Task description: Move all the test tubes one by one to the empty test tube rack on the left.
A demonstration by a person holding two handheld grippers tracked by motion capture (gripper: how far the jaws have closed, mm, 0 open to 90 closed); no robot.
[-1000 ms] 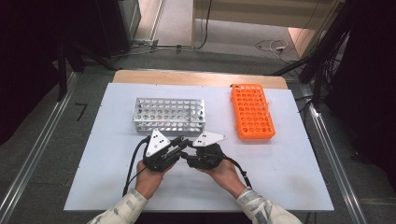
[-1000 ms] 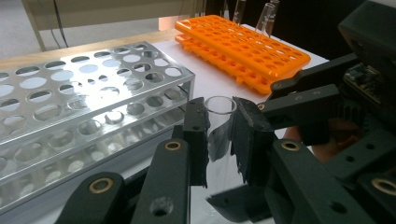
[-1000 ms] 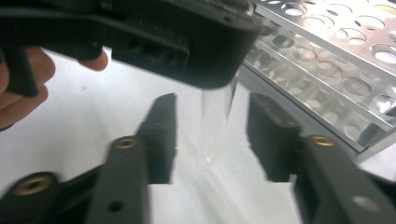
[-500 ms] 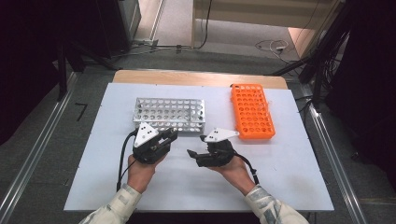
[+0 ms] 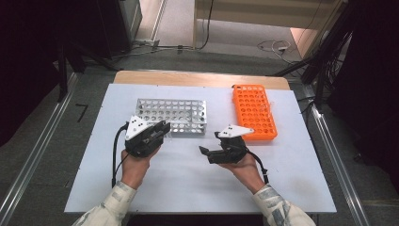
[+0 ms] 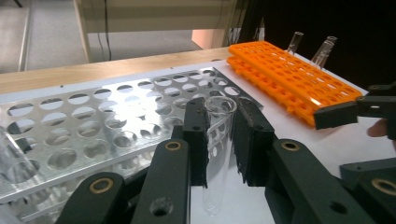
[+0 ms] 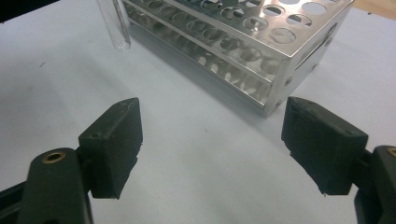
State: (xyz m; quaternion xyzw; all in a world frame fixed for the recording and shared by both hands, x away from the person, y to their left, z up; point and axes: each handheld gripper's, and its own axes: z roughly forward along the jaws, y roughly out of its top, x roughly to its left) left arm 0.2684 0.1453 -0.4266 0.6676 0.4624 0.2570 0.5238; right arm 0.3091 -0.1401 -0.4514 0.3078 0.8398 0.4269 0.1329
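A clear test tube (image 6: 218, 154) is pinched upright between the pads of the left gripper (image 5: 160, 129), just at the six-o'clock edge of the steel rack (image 5: 172, 115), whose holes appear unfilled, while two clear tubes (image 6: 322, 49) are seen standing in the far end of the orange rack (image 5: 254, 111) at three o'clock. The left hand (image 5: 134, 165) is angled toward one o'clock. The right gripper (image 5: 207, 151), pointed toward nine o'clock, has just been opening, its jaws spread wide with nothing between them.

1. This looks like a lab.
2. A shiny metal rack (image 5: 172, 115) full of holes sits on the white table (image 5: 188, 179).
3. An orange rack (image 5: 254, 111) holds glass tubes (image 6: 323, 50).
4. Cables (image 5: 277, 46) lie on the floor.
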